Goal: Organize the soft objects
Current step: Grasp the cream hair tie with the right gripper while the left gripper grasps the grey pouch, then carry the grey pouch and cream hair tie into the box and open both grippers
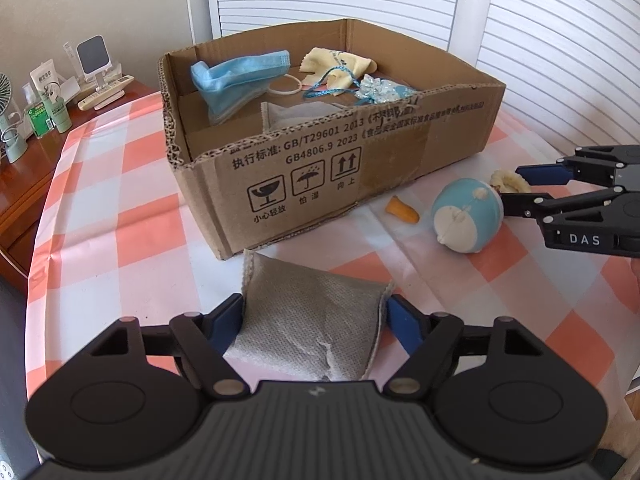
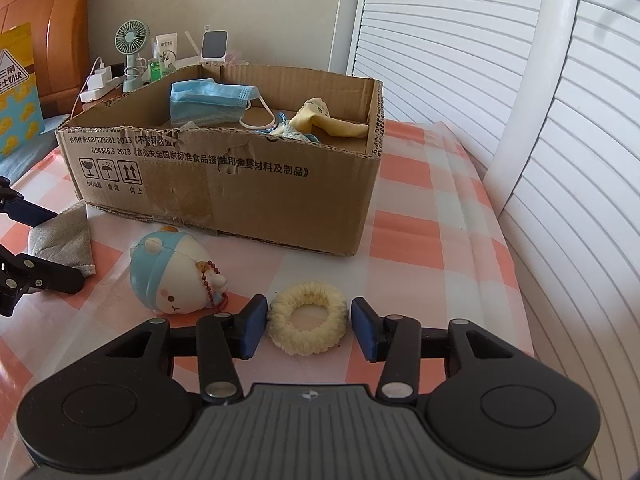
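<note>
Checked tablecloth [image 1: 120, 216]: grey pouch [image 1: 312, 320] lengthwise in left claw [image 1: 314, 320].

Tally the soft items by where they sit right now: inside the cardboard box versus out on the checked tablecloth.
In the cardboard box: 4 (blue face mask, yellow cloth, blue drawstring pouch, grey sachet)
On the tablecloth: 4 (grey pouch, plush ball toy, cream scrunchie, orange earplug)
Total: 8
</note>
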`<state>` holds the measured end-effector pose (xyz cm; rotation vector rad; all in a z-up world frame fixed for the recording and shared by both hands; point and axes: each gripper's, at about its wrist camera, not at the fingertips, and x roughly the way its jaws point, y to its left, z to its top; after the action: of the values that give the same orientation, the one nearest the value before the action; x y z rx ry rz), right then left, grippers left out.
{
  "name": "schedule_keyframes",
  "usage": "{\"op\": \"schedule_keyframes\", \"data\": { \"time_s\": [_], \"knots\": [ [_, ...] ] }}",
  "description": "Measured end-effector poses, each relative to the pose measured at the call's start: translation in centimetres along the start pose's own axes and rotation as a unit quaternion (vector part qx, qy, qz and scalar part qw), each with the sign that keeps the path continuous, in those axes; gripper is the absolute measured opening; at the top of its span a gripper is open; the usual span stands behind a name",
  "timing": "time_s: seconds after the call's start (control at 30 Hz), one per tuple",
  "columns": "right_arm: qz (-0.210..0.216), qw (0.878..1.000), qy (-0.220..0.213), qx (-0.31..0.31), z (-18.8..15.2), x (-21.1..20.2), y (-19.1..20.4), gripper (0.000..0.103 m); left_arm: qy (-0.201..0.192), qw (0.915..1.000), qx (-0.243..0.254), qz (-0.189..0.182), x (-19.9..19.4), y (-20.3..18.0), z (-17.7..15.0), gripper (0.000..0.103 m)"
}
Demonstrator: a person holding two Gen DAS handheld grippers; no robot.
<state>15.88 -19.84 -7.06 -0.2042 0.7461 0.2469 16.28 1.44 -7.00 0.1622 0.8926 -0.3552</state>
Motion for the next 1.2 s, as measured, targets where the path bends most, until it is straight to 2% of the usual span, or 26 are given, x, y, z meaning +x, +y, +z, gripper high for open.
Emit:
{"op": "schedule_keyframes", "data": {
  "time_s": [0.13,0.23,0.3,0.5,0.97,1.2],
  "knots": [
    [-0.001,1.000,0.000,0.000,0.1,0.0,0.1,0.049,-0.001,1.0000,-0.006,-0.003,0.0,0.2,0.1,0.075],
    [-0.001,1.000,0.000,0.000,0.0,-0.2,0.3,0.043,-0.004,1.0000,-0.004,-0.002,-0.3,0.1,0.1,0.066],
    [-0.003,1.000,-0.002,0.000,0.1,-0.5,0.3,0.042,-0.006,1.0000,-0.001,-0.005,-0.7,0.1,0.2,0.061],
    [-0.009,1.000,-0.014,-0.002,0.5,-2.0,0.1,0.041,-0.006,0.9998,0.013,-0.016,-1.7,-0.1,0.1,0.054],
    [-0.010,0.999,-0.034,-0.019,1.1,-5.2,0.7,0.041,-0.020,0.9983,0.043,-0.034,-5.2,-0.5,0.4,0.052],
    [0.019,0.998,-0.042,-0.035,2.1,-7.1,0.8,0.041,-0.044,0.9970,0.048,-0.042,-7.5,-0.4,2.0,0.052]
  ]
}}
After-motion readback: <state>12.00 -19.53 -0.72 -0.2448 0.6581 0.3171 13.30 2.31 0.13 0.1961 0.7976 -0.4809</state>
